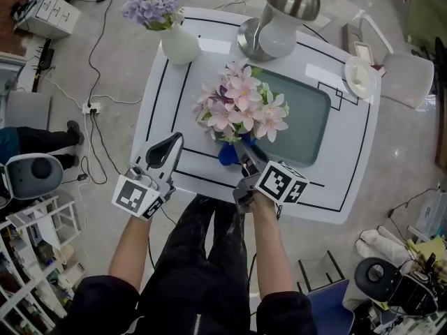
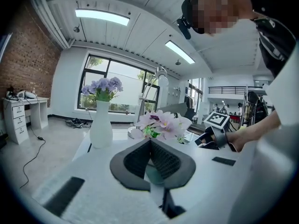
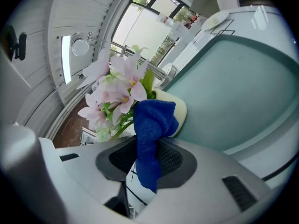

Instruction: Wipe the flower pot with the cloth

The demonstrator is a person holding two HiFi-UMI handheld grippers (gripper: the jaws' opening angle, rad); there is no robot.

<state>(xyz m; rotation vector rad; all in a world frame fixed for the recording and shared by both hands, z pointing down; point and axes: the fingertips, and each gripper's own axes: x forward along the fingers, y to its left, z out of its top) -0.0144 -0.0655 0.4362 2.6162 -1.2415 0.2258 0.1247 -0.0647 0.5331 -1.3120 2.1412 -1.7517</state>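
In the head view, the white table (image 1: 349, 180) with black lines filled the middle of the frame, and a teal mat (image 1: 307, 124) lay at its centre. The pink flowers (image 1: 241, 107) stood at the mat's left edge, near the frame's centre, and hid the flower pot below them in that view. The right gripper (image 1: 242, 151) reached in from the lower centre, its jaws pinched on the blue cloth (image 1: 227, 153), which showed just below the blossoms. In the right gripper view, the right gripper (image 3: 147, 146) had the cloth (image 3: 154, 118) clamped between its dark pads. One end hung down, and the bunched upper end sat against the side of the cream flower pot (image 3: 181, 111) at mid-frame. The pink flowers (image 3: 117, 94) spread above and to the left of the pot. The left gripper (image 1: 173, 144) hovered over the table's lower left edge in the head view, well apart from the pot. In the left gripper view, the left gripper (image 2: 150, 143) had its jaws brought together at the tips, with nothing between them. Beyond them in that view stood the pink flowers (image 2: 161, 122). A white vase (image 1: 180, 45) with purple flowers (image 1: 155, 2) stood in the upper left of the head view. A silver lamp (image 1: 276, 33) stood at the top centre.
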